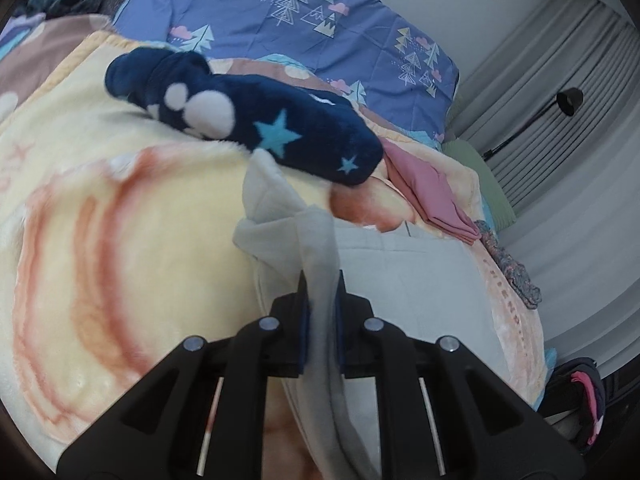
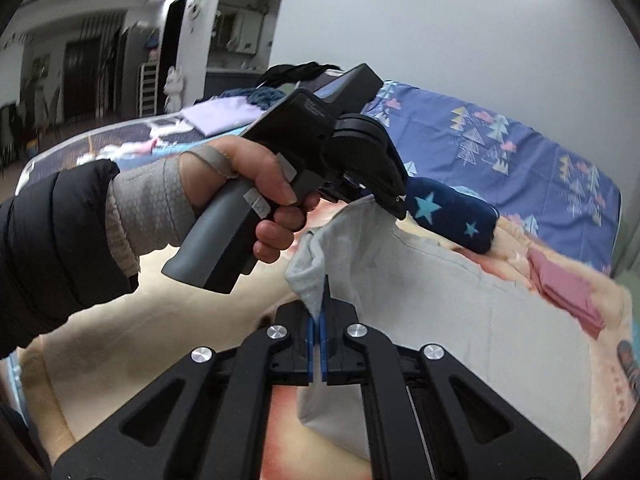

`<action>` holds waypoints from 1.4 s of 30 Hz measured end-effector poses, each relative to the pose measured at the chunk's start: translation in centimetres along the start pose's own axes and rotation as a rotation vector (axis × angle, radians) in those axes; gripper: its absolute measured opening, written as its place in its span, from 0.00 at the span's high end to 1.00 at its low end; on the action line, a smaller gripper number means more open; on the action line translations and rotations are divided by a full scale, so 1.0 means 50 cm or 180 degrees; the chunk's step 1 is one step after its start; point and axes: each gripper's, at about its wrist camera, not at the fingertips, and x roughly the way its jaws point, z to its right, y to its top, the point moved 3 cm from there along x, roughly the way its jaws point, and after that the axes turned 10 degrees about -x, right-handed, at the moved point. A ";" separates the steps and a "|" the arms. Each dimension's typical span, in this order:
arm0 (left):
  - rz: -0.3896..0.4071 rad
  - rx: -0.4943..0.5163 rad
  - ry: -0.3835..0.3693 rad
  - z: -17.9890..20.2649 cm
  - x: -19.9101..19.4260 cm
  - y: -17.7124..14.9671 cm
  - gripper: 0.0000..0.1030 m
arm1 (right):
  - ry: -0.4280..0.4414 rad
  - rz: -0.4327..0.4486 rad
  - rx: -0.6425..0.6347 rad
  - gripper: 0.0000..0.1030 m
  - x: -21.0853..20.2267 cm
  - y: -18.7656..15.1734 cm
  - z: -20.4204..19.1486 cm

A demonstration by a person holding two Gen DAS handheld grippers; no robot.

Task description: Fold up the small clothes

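Note:
A light grey garment point(image 1: 404, 280) lies on the cream and orange blanket point(image 1: 120, 240) on the bed. My left gripper point(image 1: 322, 280) is shut on an edge of the garment and lifts it off the blanket. In the right wrist view my right gripper point(image 2: 325, 288) is shut on another bunched edge of the same grey garment point(image 2: 460, 320). The left gripper point(image 2: 394, 200), held by a hand, pinches the garment's far edge just above and beyond it.
A navy fleece piece with stars point(image 1: 240, 120) lies across the blanket beyond the garment. A folded pink cloth point(image 1: 432, 196) and a speckled knit item point(image 1: 508, 264) lie to the right. A purple patterned pillow point(image 1: 320, 28) is behind. The bed edge drops at right.

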 end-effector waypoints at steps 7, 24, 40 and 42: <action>0.0012 0.0264 0.0256 0.134 0.037 -0.003 0.90 | -0.0051 0.0170 0.0586 0.98 -0.072 -0.052 0.117; -0.0313 0.1052 0.0518 0.477 0.270 -0.113 0.91 | -0.0262 0.0237 0.1938 0.98 -0.214 -0.301 0.378; -0.0525 0.1585 0.0905 0.586 0.454 -0.216 0.91 | -0.0310 0.0163 0.2707 0.98 -0.254 -0.466 0.452; -0.0477 0.1538 0.0836 0.594 0.441 -0.212 0.91 | -0.0303 0.0200 0.2699 0.98 -0.259 -0.462 0.444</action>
